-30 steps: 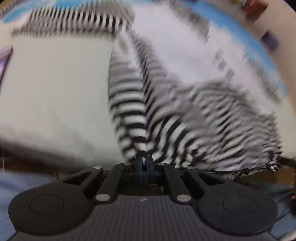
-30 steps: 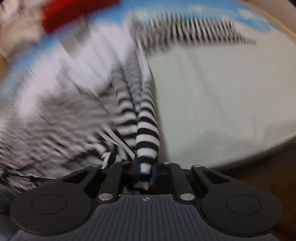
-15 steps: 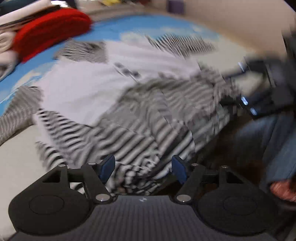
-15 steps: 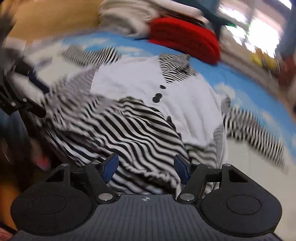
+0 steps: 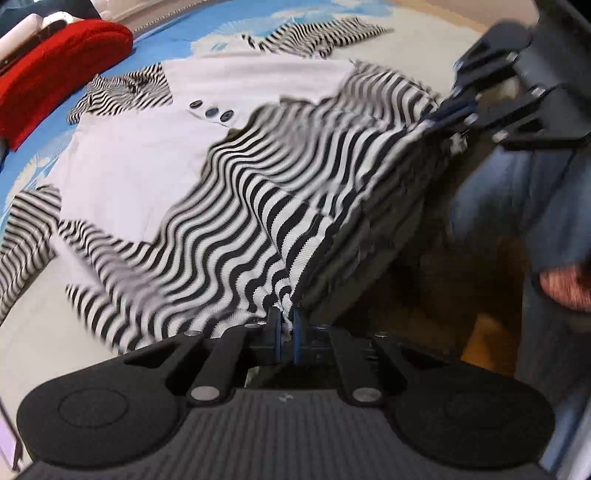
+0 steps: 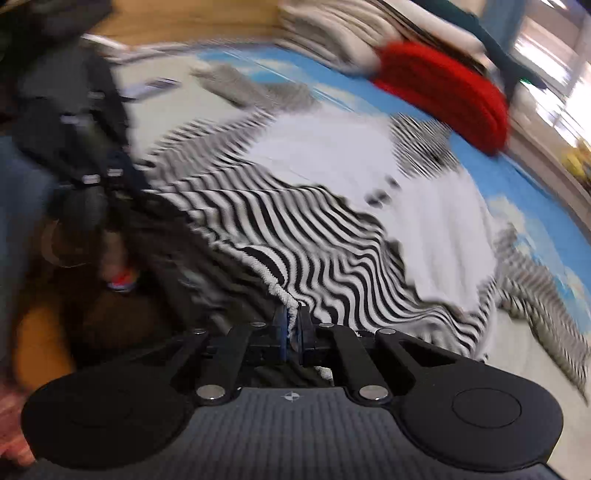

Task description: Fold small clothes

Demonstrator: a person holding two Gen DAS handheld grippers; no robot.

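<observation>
A small garment with a white buttoned front and black-and-white striped parts (image 5: 236,206) lies on the table; it also shows in the right wrist view (image 6: 332,229). My left gripper (image 5: 285,334) is shut on its striped near edge. My right gripper (image 6: 293,330) is shut on the same edge further along, and also shows in the left wrist view (image 5: 458,110) at the upper right. The edge is lifted between the two grippers. Dark buttons (image 5: 212,110) sit on the white front. Striped sleeves (image 5: 314,35) spread to the sides.
A folded red cloth (image 5: 55,62) lies at the far left of the blue patterned cover (image 5: 173,33); it also shows in the right wrist view (image 6: 447,92). Stacked pale fabrics (image 6: 332,33) lie behind it. The person's jeans (image 5: 517,199) are at the table's near edge.
A second ago both grippers held bunched striped cloth. Half a second ago both were open over the garment. Now both are shut on its striped near edge and lift it.
</observation>
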